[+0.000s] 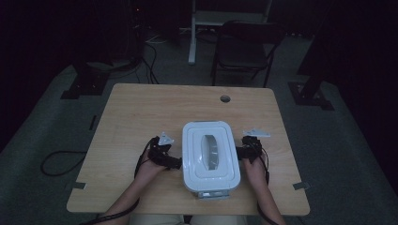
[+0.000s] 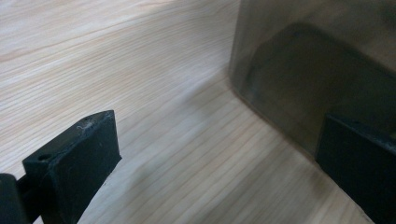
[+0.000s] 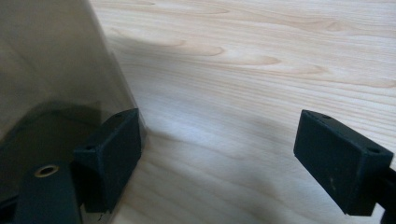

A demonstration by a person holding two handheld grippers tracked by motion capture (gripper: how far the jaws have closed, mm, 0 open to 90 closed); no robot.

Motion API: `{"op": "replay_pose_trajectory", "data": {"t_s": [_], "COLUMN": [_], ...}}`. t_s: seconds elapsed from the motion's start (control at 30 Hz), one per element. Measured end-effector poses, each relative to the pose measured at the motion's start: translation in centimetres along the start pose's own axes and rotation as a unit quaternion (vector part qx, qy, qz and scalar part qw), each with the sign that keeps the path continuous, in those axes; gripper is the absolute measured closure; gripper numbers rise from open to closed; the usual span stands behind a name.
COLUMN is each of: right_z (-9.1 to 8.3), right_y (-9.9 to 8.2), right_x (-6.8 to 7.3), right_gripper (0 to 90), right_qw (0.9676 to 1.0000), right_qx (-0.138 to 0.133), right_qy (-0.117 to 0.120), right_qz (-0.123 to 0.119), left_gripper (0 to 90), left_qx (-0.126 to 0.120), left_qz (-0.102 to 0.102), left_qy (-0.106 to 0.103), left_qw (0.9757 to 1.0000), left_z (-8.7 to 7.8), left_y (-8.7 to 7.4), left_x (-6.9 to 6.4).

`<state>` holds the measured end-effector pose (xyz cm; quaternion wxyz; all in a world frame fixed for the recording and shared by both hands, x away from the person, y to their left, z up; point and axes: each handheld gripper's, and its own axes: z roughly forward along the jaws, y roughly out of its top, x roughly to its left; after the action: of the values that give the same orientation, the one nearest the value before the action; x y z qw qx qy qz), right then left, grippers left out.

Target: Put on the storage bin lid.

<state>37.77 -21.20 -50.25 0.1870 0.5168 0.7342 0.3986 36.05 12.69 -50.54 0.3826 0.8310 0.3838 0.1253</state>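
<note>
I see the white lidded box (image 1: 210, 158) near the table's (image 1: 141, 108) front edge, left gripper (image 1: 176, 162) and right gripper (image 1: 238, 153) flanking its sides. Both jaw pairs stand apart, clamping nothing. Risk: uneven side pressure could skew the box or shove it off the front edge.

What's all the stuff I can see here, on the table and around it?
box: one, white lid with grey handle, near middle of table, between the grippers
table: one, light wood, centre
hole: one, dark, far edge of table
chair: one, black, behind table
cable: one, black, floor at left
left gripper: one, black, jaws open, beside box's left side
right gripper: one, black, jaws open, beside box's right side
forearms: two, bottom edge
</note>
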Motion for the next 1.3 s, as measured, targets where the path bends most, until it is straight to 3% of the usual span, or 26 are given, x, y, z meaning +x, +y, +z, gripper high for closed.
{"op": "replay_pose_trajectory", "data": {"t_s": [0.13, 0.33, 0.57, 0.73, 0.83, 0.97, 1.07, 1.3], "right_z": [0.0, -0.2, -0.3, -0.7, -0.8, -0.8, -0.9, -1.4], "right_y": [0.1, -0.3, -0.7, -1.3, -1.5, -1.7, -1.8, -1.9], "right_x": [-0.6, -1.1, -1.3, -1.1, -1.0, -1.0, -1.2, -1.8], "right_gripper": [15.7, 15.7, 15.7, 16.0, 13.6, 13.0, 13.0, 13.0], "right_qw": [0.9999, 0.9997, 0.9991, 0.9984, 0.9988, 0.9995, 0.9995, 0.9993], "right_qx": [-0.002, -0.005, -0.008, -0.009, -0.008, -0.001, -0.001, -0.008], "right_qy": [-0.009, 0.001, 0.008, 0.010, 0.002, -0.024, -0.023, -0.025], "right_qz": [0.008, 0.023, 0.041, 0.055, 0.049, 0.021, 0.023, 0.025], "left_gripper": [0.6, 0.6, 0.6, 0.6, 0.6, 0.6, 0.6, 0.6], "left_qx": [0.001, 0.003, 0.000, -0.002, -0.005, -0.011, -0.017, -0.019], "left_qz": [0.003, 0.009, -0.002, 0.000, -0.002, -0.007, -0.013, 0.001], "left_qy": [-0.006, -0.004, -0.008, -0.007, -0.011, -0.010, -0.008, 0.001], "left_qw": [1.0000, 0.9999, 1.0000, 1.0000, 0.9999, 0.9999, 0.9997, 0.9998], "left_z": [0.4, 0.9, 1.6, 1.7, 1.6, 1.1, 0.8, 0.5], "left_y": [0.3, 0.9, 1.4, 1.4, 1.4, 1.4, 1.5, 1.6], "left_x": [-0.2, -0.1, 0.5, 0.6, 0.7, 1.1, 1.3, 1.6]}}
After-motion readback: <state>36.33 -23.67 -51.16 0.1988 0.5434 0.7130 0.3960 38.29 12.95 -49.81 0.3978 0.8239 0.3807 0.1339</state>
